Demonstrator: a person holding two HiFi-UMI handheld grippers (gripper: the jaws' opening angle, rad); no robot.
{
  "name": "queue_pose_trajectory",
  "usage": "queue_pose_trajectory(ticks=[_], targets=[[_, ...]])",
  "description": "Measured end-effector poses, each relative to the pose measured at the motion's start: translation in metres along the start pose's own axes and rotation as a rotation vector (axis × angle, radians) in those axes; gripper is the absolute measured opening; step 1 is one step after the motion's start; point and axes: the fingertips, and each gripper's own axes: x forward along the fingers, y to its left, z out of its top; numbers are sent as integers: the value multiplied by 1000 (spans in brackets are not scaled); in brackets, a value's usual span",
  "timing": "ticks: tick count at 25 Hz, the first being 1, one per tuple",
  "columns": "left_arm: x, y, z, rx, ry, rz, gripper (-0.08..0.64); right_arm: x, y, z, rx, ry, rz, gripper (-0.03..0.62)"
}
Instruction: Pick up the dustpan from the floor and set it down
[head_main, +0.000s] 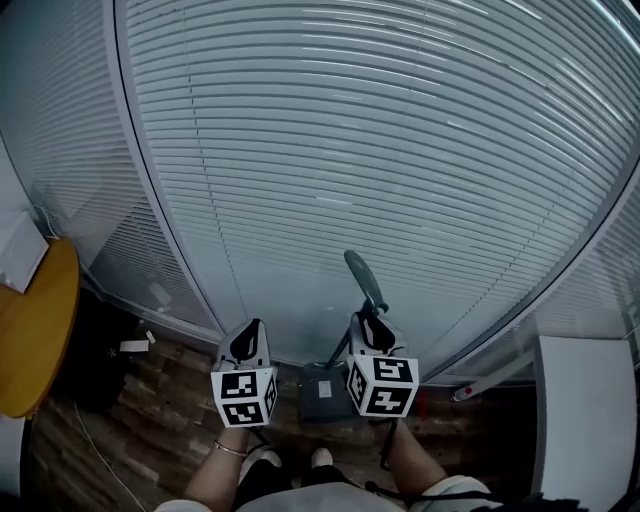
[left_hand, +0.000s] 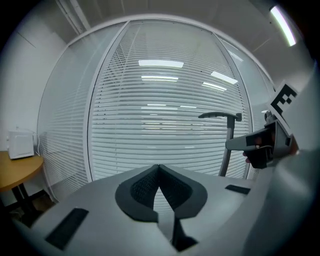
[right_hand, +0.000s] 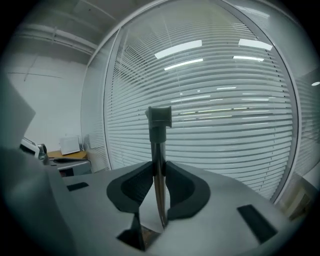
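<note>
The dustpan is a dark grey pan (head_main: 322, 392) with a long upright handle (head_main: 362, 278). My right gripper (head_main: 375, 325) is shut on that handle; in the right gripper view the shaft (right_hand: 159, 170) stands pinched between the dark pads, with its top grip (right_hand: 160, 117) above. The pan sits low between my two grippers, and I cannot tell whether it touches the floor. My left gripper (head_main: 252, 330) is shut with nothing in it, its pads meeting at the tips (left_hand: 159, 168). From there the handle (left_hand: 227, 147) and the right gripper (left_hand: 265, 145) show on the right.
A glass wall with horizontal blinds (head_main: 380, 150) fills the view ahead. A round wooden table (head_main: 35, 330) stands at the left with a white box (left_hand: 20, 145) on it. A white cabinet (head_main: 585, 420) stands at the right. The person's shoes (head_main: 265, 460) rest on the wood floor (head_main: 150, 410).
</note>
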Motion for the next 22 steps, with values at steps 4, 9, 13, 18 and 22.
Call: queue_pose_trajectory(ticks=[4, 9, 13, 18, 22], targets=[[-10, 19, -12, 11, 15, 24, 17, 5, 15, -19, -5, 29, 9, 95], [-15, 53, -17, 17, 11, 32, 17, 11, 37, -20, -10, 29, -12, 95], [-20, 80, -11, 70, -1, 9, 17, 15, 53, -15, -15, 11, -61, 95], [-25, 121, -8, 85, -6, -9, 17, 23, 80, -13, -29, 14, -110, 95], [-26, 157, -5, 71, -18, -23, 17, 29, 107, -8, -33, 7, -140, 95]])
